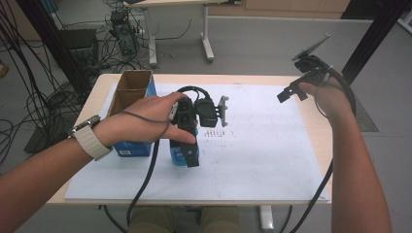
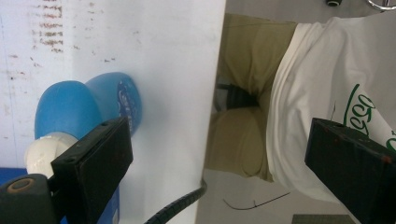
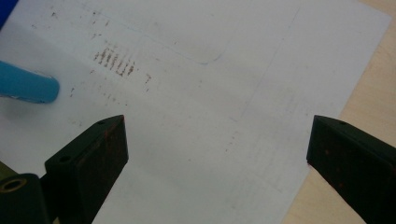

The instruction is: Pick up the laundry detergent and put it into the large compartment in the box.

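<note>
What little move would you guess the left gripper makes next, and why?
Probably sliding sideways to bring its jaws around the blue plastic bottle with the white cap. The left gripper is wide open, and the bottle lies beyond one jaw, not between them.

Hidden and cut-off parts

In the high view the left tongs (image 1: 190,145) and hand (image 1: 141,121) cover most of the blue bottle (image 1: 178,154); its label is too blurred to read. At 9 o'clock, the hand hides part of the cardboard box (image 1: 132,86).

A box (image 1: 130,97) is standing on the paper sheet (image 1: 262,145) at the table's (image 1: 318,131) left, with a bottle (image 1: 180,154) lying just to its right
</note>
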`<action>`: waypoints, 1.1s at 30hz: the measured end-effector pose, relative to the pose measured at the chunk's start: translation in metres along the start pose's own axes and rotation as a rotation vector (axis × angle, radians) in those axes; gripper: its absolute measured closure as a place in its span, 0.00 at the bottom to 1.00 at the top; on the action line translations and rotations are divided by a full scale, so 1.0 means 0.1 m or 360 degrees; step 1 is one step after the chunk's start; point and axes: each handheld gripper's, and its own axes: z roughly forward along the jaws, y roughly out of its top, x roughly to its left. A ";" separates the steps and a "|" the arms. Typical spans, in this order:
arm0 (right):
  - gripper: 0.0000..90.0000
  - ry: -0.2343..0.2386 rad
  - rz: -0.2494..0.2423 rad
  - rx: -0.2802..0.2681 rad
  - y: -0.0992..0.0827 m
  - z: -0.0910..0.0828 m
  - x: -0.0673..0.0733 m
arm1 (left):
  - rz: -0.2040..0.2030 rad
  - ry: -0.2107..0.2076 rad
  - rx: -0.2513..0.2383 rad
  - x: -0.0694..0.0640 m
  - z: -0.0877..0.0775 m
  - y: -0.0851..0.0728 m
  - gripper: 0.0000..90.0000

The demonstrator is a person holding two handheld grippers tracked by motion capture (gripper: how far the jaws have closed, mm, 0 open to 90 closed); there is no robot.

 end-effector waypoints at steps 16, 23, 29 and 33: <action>0.06 -0.0002 -0.0003 -0.0006 -0.01 -0.01 0.00 | -0.0002 0.0006 -0.0003 -0.01 -0.03 -0.01 0.09; 0.06 0.0000 -0.0006 -0.0008 -0.01 -0.02 0.00 | -0.0007 0.0009 -0.0005 -0.03 -0.03 -0.01 0.09; 0.06 -0.0003 -0.0008 -0.0005 0.00 -0.02 0.01 | -0.0010 0.0009 -0.0010 -0.03 -0.03 -0.02 0.09; 0.06 -0.0003 -0.0010 -0.0005 0.00 -0.02 0.02 | -0.0008 0.0009 -0.0009 -0.03 -0.03 -0.02 0.09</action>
